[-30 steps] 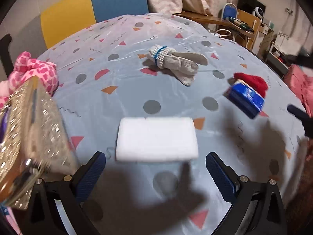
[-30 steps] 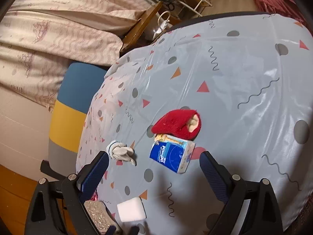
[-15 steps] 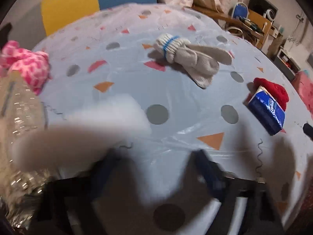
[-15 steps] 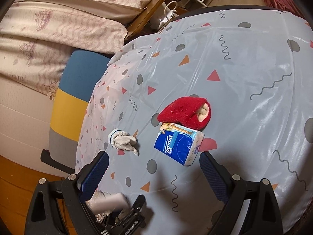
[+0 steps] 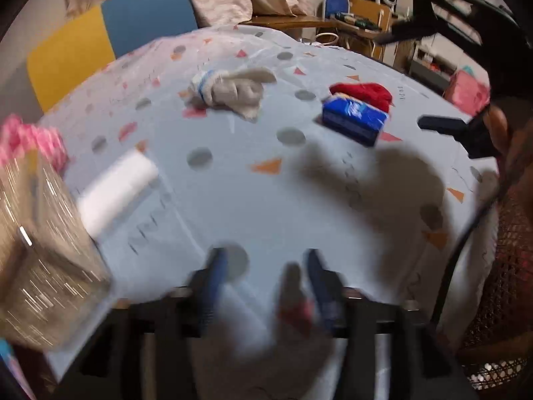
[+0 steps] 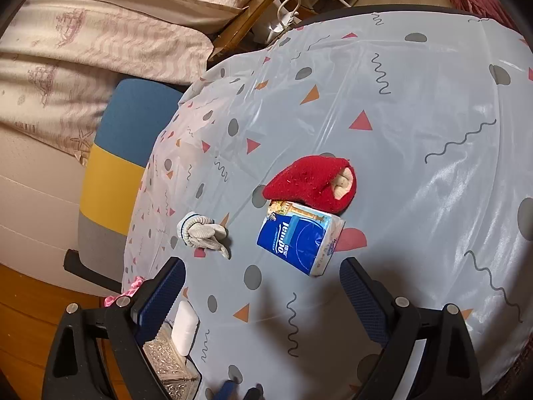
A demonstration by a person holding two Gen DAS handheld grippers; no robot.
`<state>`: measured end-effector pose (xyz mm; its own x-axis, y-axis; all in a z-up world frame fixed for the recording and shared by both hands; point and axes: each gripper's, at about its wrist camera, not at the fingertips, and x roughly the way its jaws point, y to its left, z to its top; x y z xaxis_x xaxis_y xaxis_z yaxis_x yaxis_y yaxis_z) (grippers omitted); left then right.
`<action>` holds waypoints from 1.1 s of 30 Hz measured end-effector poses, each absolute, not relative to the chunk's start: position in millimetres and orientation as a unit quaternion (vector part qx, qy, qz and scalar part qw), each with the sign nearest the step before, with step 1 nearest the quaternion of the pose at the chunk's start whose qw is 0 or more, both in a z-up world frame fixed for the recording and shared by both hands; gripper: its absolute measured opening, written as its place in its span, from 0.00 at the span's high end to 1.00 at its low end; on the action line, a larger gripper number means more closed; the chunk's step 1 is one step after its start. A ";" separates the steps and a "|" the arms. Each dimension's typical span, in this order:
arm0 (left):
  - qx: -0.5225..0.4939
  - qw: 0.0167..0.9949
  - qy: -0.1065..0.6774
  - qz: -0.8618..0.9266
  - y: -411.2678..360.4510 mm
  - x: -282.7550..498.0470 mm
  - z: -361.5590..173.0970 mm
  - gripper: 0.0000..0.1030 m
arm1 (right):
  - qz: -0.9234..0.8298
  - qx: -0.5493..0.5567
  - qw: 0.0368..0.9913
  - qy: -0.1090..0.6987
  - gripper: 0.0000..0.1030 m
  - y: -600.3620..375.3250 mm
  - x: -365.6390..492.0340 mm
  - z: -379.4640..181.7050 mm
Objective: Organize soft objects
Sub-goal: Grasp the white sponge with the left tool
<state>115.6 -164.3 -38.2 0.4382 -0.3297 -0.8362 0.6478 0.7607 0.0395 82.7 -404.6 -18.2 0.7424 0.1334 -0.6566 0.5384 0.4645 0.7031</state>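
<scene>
The white sponge [image 5: 116, 193] leans against the glittery box [image 5: 40, 250] at the table's left edge, also visible as the sponge [image 6: 185, 328] beside the box [image 6: 166, 363]. My left gripper [image 5: 266, 281] is blurred, its jaws opening with nothing between them, to the right of the sponge. A grey glove bundle [image 5: 230, 91] with a blue band lies mid-table. The blue tissue pack [image 6: 299, 236] touches the red sock [image 6: 309, 183]. My right gripper [image 6: 263, 295] hovers open just short of the pack.
A pink spotted plush [image 5: 30, 140] sits behind the box. A blue, yellow and grey chair back [image 6: 116, 166] stands at the table's far side. A rattan chair [image 5: 499, 283] is at the right, a wooden desk [image 5: 299, 21] behind.
The sponge lay between the wide left fingers, then went left in a blur, and now rests against the glittery box. The left gripper has swung right with narrower jaws. The right gripper kept still.
</scene>
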 end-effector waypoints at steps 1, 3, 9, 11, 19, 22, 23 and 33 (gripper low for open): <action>0.197 0.831 0.433 -0.289 -168.9 120.5 -27.3 0.30 | -0.129 0.502 0.786 0.336 0.07 -404.7 82.6 -18.6; 0.207 0.832 0.428 -0.287 -173.4 136.5 -8.7 0.22 | -0.129 0.506 0.783 0.337 0.07 -405.5 82.3 -20.3; 0.293 0.801 0.463 -0.243 -187.2 203.0 25.8 0.10 | -0.115 0.524 0.773 0.339 0.07 -406.6 82.4 -24.8; 0.324 0.780 0.483 -0.232 -191.1 227.1 21.6 0.10 | -0.112 0.528 0.770 0.341 0.07 -407.0 82.7 -26.8; 0.395 0.698 0.561 -0.205 -179.6 272.5 -34.9 0.10 | -0.096 0.548 0.757 0.344 0.07 -408.1 84.2 -33.0; 0.396 0.689 0.572 -0.204 -178.4 281.0 -44.7 0.10 | -0.090 0.551 0.755 0.345 0.07 -407.9 85.5 -34.0; 0.397 0.689 0.572 -0.201 -178.8 284.9 -47.8 0.10 | -0.088 0.552 0.754 0.345 0.07 -407.6 86.0 -34.2; 0.375 0.688 0.586 -0.206 -187.0 287.9 -58.4 0.61 | -0.083 0.549 0.757 0.344 0.07 -406.2 88.9 -33.3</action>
<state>287.9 -187.0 -58.4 0.2288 0.1547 -0.9611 0.7230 0.6341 0.2742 88.9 -406.2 -33.3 0.7493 0.2528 -0.6121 0.5036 0.3827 0.7746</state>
